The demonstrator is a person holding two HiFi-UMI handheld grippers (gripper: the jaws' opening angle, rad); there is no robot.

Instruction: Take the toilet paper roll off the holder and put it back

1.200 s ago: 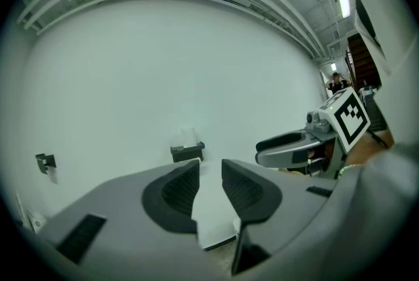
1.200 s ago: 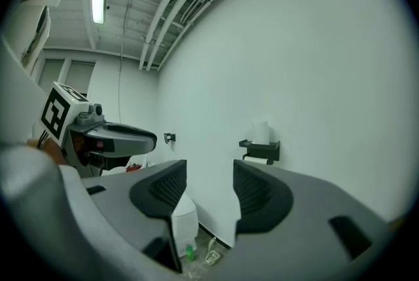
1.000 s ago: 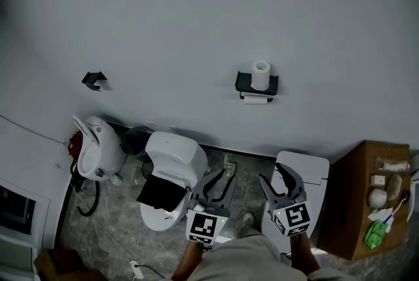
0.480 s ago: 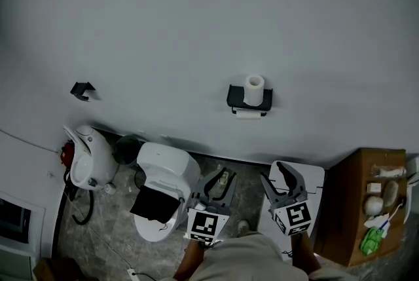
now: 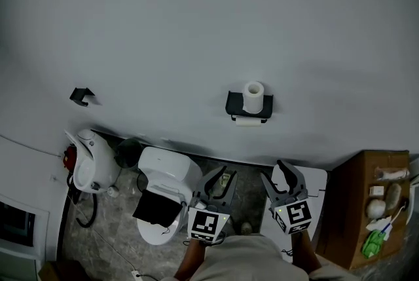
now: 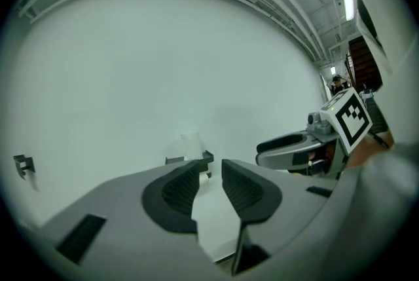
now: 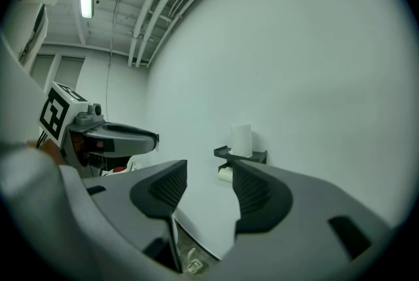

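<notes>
Both the left gripper (image 5: 220, 176) and right gripper (image 5: 285, 172) are open and empty, far from the roll (image 5: 253, 96) standing on its holder (image 5: 233, 105), so a clumsy reach might knock it off.

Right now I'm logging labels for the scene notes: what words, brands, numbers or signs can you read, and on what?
No readable text anywhere.
Cubes on the left gripper and right gripper: black-and-white square markers only, no words.
Things on the wooden cabinet: any print too small to read.
Toilet paper roll and holder: no print visible.
</notes>
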